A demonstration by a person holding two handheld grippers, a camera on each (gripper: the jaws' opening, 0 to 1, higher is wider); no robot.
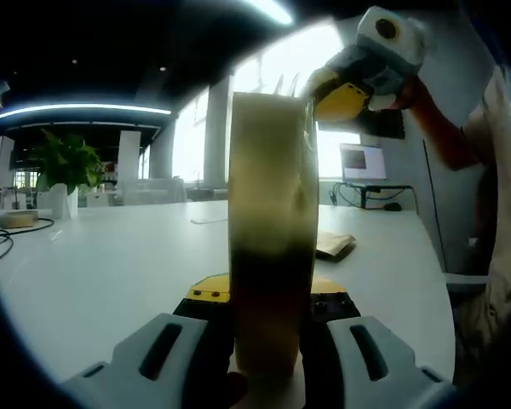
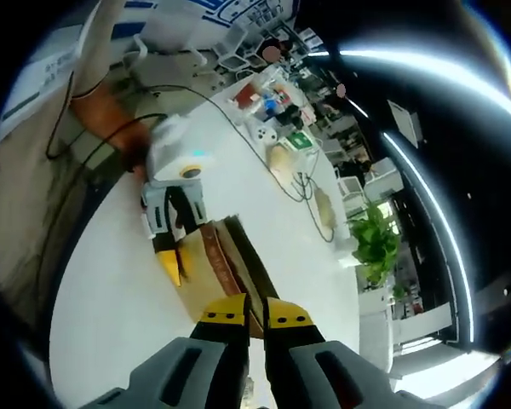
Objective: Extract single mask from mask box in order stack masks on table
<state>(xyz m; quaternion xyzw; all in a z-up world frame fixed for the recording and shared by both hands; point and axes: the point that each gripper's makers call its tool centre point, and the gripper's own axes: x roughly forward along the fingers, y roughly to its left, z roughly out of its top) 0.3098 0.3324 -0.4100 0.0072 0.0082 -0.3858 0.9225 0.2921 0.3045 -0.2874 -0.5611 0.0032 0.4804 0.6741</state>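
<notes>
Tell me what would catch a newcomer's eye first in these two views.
In the left gripper view, the mask box stands upright on edge, clamped between the left gripper jaws on the white table. The right gripper reaches down to its top edge from the upper right. In the right gripper view, its near-closed yellow tips point down at the box.

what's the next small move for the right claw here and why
Probably ease the right claw straight away from the mask box. Its jaws stand nearly together at the box's top edge, and the left claw clamps the box upright, so a short pull should draw one mask out. Whether a mask is pinched can't be seen.
</notes>
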